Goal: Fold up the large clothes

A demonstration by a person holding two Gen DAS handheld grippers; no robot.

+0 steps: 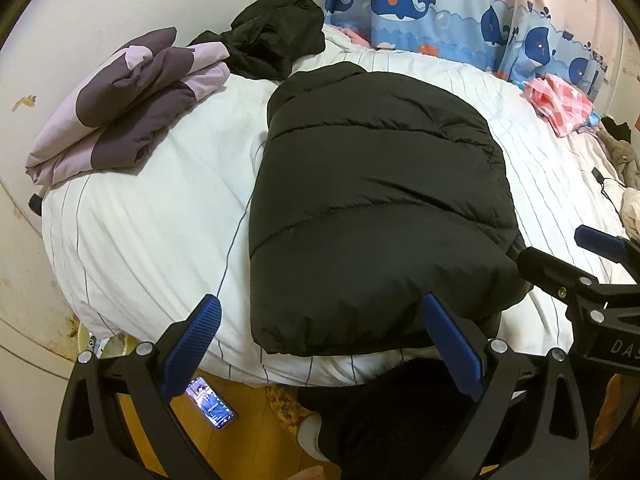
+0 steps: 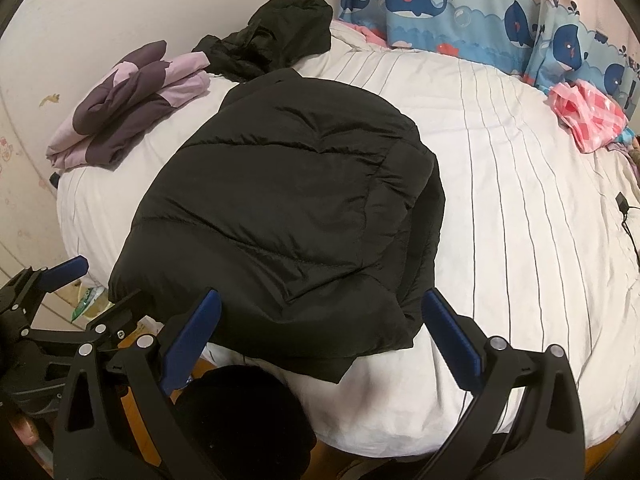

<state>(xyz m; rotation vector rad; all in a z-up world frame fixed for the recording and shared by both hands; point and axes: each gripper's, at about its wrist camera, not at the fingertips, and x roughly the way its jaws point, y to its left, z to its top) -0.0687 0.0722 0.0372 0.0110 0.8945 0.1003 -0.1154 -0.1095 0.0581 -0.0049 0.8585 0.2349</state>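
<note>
Both claws are held wide apart and empty at the near edge of the bed [image 2: 520, 200]. The left claw [image 1: 320, 344] is positioned over the near left corner of the black puffer jacket [image 1: 372, 200]; its right finger pad [image 1: 452, 348] overlaps the jacket hem in the view, though contact cannot be confirmed. The right claw [image 2: 320, 340] is seen at the near right corner of the same jacket [image 2: 280, 208], with the hem lying between its two blue pads.

The jacket is laid on the striped white duvet, already narrowed into a long bundle. Its long axis is judged to run away from the claws, from the near hem toward the collar at the far end. Each claw is about equally near to its own hem corner.

A folded purple-and-lilac garment [image 1: 120, 104] and a crumpled black garment [image 1: 272, 36] are noted well apart, at the far left.

The next fold is judged to depend on both hem corners being gripped and carried forward along that axis toward the collar.
</note>
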